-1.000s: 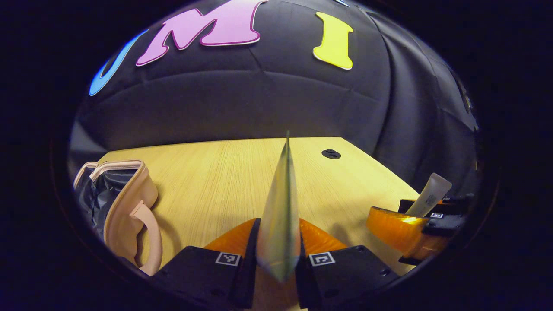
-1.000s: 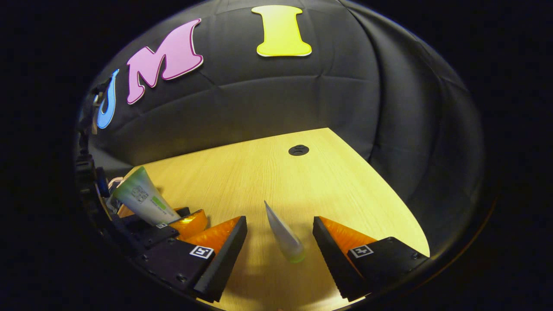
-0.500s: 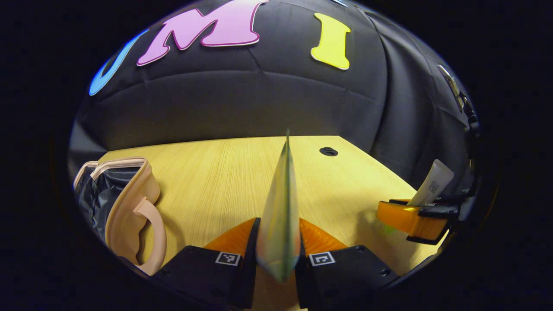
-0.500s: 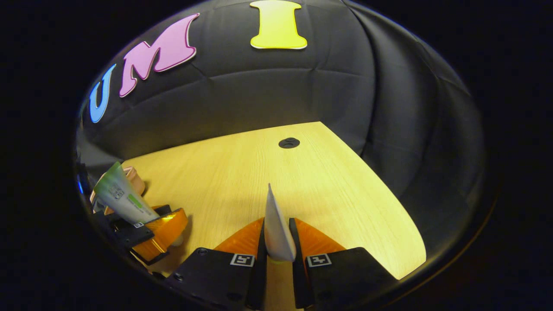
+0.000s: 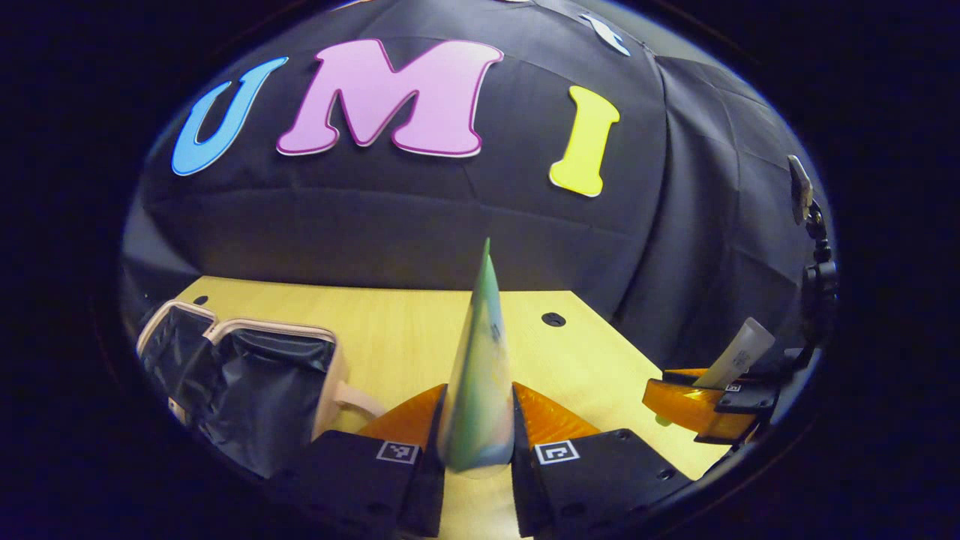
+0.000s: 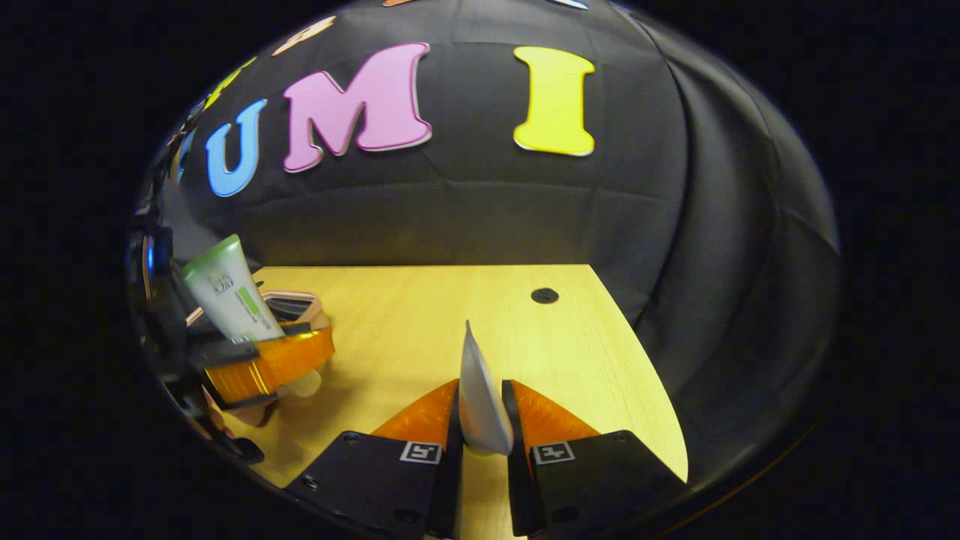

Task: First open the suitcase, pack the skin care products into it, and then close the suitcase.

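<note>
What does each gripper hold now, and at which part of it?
The left gripper holds a green-topped tube near its cap end, crimped end pointing away. The right gripper holds a white tube the same way, near its lower end.

Pink suitcase (image 5: pixel 247 375) lies open on the table; green tube (image 5: pixel 478 375) and white tube (image 6: pixel 480 401) held upright.

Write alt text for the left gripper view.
The left gripper is shut on a green-topped tube pointing upward over a wooden table. An open pink suitcase with dark lining lies to its left; at right, the right gripper holds a white tube.
</note>
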{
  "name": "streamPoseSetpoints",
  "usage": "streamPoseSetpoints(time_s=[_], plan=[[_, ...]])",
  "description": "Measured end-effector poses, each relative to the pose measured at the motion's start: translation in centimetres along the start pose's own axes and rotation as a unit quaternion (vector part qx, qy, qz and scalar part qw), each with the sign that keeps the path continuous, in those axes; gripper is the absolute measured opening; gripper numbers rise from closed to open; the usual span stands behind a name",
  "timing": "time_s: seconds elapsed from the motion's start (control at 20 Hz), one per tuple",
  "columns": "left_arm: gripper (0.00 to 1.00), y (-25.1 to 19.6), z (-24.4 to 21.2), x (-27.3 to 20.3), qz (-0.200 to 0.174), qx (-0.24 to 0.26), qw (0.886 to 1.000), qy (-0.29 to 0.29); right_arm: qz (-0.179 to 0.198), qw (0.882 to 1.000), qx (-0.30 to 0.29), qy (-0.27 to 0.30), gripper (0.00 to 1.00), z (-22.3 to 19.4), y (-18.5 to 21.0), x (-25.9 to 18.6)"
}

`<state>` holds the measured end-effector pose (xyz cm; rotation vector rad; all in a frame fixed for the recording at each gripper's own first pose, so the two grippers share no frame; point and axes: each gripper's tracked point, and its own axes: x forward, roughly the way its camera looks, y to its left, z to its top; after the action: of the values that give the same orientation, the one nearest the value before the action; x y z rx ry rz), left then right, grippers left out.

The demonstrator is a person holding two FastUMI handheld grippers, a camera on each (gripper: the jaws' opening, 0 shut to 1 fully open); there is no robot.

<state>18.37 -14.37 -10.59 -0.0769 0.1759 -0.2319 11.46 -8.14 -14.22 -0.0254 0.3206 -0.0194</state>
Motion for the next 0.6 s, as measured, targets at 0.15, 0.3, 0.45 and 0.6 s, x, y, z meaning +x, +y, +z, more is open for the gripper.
streamPoseSetpoints(time_s=[0.15,0.3,0.45,0.6], plan=[[0.42,7.3,1.6,-3.9,0.039,0.008,0.999,0.024,0.026,1.0,-0.01,-0.011,0.28,2.4,3.8,-3.2],[0.41,15.1,0.6,-4.7,0.063,0.026,0.994,0.086,0.043,0.999,0.002,-0.004,0.29,3.7,7.4,-5.6],[0.42,20.7,-2.3,-3.1,0.062,0.026,0.984,0.168,0.051,0.999,-0.001,-0.015,0.28,5.0,10.8,-7.5],[0.42,23.2,-6.1,-1.9,0.045,-0.007,0.965,0.257,0.065,0.998,0.0,-0.015,0.28,5.2,14.4,-9.3]])
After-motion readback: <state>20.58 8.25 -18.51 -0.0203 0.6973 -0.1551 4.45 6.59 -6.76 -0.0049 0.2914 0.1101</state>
